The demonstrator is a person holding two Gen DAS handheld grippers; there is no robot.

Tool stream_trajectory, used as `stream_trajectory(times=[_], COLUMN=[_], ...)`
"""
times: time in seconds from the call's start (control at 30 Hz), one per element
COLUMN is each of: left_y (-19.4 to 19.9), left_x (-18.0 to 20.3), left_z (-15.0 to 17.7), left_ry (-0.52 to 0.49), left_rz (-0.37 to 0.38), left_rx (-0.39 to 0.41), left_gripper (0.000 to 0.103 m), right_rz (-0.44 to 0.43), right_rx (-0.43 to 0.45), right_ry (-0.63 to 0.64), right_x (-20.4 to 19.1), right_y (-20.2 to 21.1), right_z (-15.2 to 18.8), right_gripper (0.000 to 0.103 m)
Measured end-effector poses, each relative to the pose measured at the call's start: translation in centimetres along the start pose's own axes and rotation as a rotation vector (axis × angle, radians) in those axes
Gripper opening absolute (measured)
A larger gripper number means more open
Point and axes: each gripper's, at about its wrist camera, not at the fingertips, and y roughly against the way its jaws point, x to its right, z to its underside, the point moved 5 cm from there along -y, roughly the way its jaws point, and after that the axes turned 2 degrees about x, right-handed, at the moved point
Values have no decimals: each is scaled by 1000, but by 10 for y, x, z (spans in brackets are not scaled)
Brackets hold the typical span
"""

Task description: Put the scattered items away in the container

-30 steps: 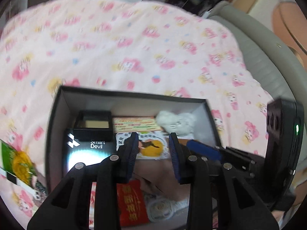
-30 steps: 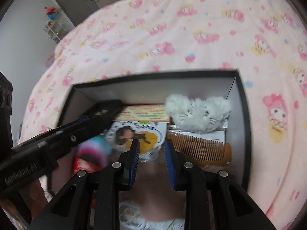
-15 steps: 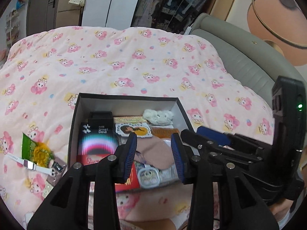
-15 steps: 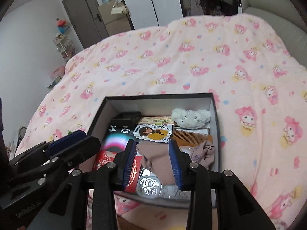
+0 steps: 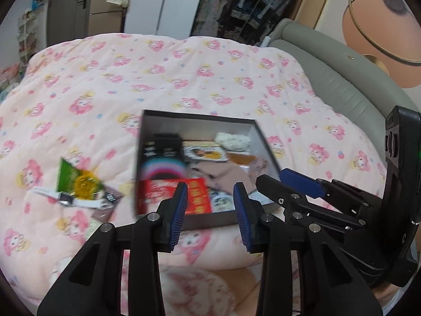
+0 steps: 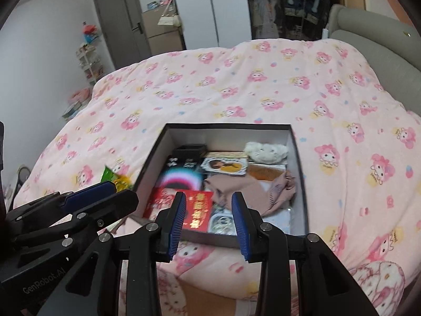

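Nearest, left gripper: jaws spread wide with nothing between the blue pads, held above the near edge of the box; it also shows at the left of the right wrist view.
Right gripper: jaws likewise spread wide and empty, hovering over the near wall of the box; in the left wrist view it reaches in from the right.
Box: black, open-topped, white inside, resting on the pink blanket.
Near row in box: a red envelope with gold characters lies flat against the near wall, a clear-wrapped round item just right of it.
Middle of box: a crumpled beige cloth overlaps a brown comb; left of the cloth sits a dark package with a pink and blue arc.
Far row in box: a small black case in the left corner, a cartoon sticker card beside it, and a white plush toy toward the right wall.
Outside the box, left: a green and yellow snack packet lies on the blanket with a white-strapped watch touching its near edge; both are blurred.
Beyond: grey padded headboard along the right of the bed.
Farthest: a grey door and white wardrobe panels behind the bed.
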Motion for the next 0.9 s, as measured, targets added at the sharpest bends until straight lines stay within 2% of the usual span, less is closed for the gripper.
stream_trajectory(times=[0.1,0.27,0.37,0.43,0.53,0.67,0.77,0.9], left_y=[11,18,20,20,15,4,-10,-30], left_x=[-28,-83,-113,-131,-170,-229,-254,-276], left_z=[10,26,35,39,47,59,70,83], left_ry=[34,136,177,212,334,457,497,536], left_rz=[-39,-25,-47,-49,-77,-137,-148,-122], left_rx=[-4,-23,-25,-29,-34,-54,-88,-135], left_gripper=[35,34,34,36,36,36,35,35], right_rz=[-36,-84,-137,-185,-343,-328,-360,-308], right_rx=[-20,-55,-83,-126,-215,-256,-303,-367], right_ry=[39,109,120,120,99,95,103,135], right_x=[-29,-81,-106,-122,-138,-143,-157,-174], right_y=[-7,-28,-44,-59,-80,-106,-126,-159], right_z=[6,13,17,21,20,11,12,21], right_gripper=[32,32,32,32,32,32,32,32])
